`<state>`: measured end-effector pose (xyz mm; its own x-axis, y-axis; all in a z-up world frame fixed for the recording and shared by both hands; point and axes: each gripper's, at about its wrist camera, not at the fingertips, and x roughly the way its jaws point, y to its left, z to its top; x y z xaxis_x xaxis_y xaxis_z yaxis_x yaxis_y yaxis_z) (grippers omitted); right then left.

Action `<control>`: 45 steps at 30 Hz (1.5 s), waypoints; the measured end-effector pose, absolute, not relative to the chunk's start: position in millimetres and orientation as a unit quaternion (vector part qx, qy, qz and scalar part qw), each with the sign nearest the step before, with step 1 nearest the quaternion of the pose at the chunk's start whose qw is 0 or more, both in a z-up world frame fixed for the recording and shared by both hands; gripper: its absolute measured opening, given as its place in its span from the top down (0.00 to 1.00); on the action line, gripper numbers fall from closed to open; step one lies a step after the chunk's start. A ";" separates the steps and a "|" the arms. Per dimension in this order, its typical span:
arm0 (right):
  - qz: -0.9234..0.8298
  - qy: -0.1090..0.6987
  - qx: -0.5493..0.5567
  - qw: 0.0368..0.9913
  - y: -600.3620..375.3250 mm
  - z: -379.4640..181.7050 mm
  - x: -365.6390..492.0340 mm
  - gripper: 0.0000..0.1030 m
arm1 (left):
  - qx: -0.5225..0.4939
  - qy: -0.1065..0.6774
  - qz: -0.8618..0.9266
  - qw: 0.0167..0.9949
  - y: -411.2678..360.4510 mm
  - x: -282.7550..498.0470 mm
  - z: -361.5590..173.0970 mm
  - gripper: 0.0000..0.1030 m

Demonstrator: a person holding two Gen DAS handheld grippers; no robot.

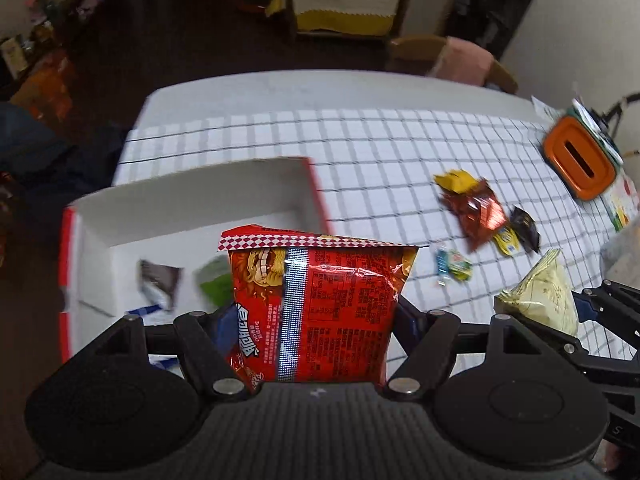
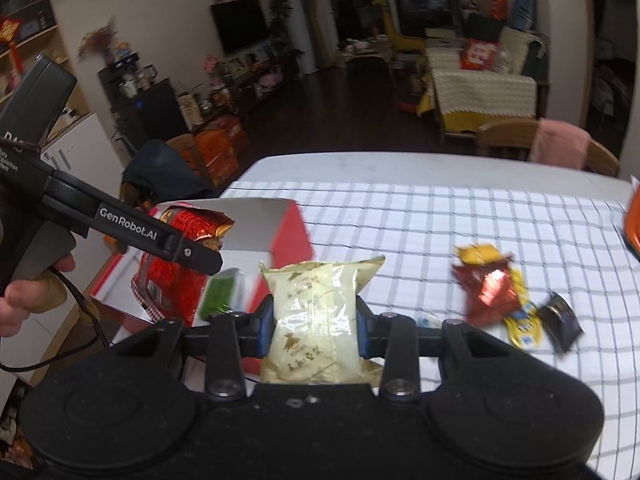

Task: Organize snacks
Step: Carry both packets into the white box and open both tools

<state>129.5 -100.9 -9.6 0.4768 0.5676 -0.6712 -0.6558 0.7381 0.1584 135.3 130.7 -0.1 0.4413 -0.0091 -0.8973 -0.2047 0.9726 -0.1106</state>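
Note:
My left gripper (image 1: 314, 312) is shut on a red snack bag (image 1: 332, 304), held upright above the near edge of a white box with red sides (image 1: 200, 188). A dark packet (image 1: 160, 280) and a green packet (image 1: 216, 280) lie in the box. At the right, my right gripper (image 1: 540, 308) holds a cream packet (image 1: 544, 292). In the right wrist view the right gripper (image 2: 316, 320) pinches that cream packet (image 2: 316, 312) between its blue pads (image 2: 266, 320). The left gripper (image 2: 180, 264) holds the red bag (image 2: 172, 280) over the box (image 2: 288, 236).
Loose snacks lie on the checked tablecloth (image 1: 400, 140): a red-orange packet (image 1: 476, 208), a yellow one (image 1: 508, 240), a black one (image 1: 526, 226) and a small green candy (image 1: 454, 264). An orange lidded container (image 1: 580, 160) sits at the far right. A chair with a pink cushion (image 2: 560, 144) stands behind the table.

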 end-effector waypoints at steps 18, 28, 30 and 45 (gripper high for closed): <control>0.387 0.377 -0.139 0.830 56.2 -44.9 136.1 0.64 | -0.083 0.546 0.145 0.821 255.2 120.9 -50.9 0.27; 0.375 0.408 -0.204 0.807 107.7 -93.8 138.1 0.64 | -0.020 0.569 0.127 0.812 246.4 135.6 -87.8 0.27; 0.373 0.413 -0.212 0.803 113.3 -100.3 136.0 0.64 | -0.018 0.577 0.122 0.808 245.1 139.1 -95.3 0.27; 0.369 0.436 -0.217 0.792 117.5 -119.9 124.1 0.64 | -0.015 0.592 0.116 0.798 243.7 136.4 -119.9 0.28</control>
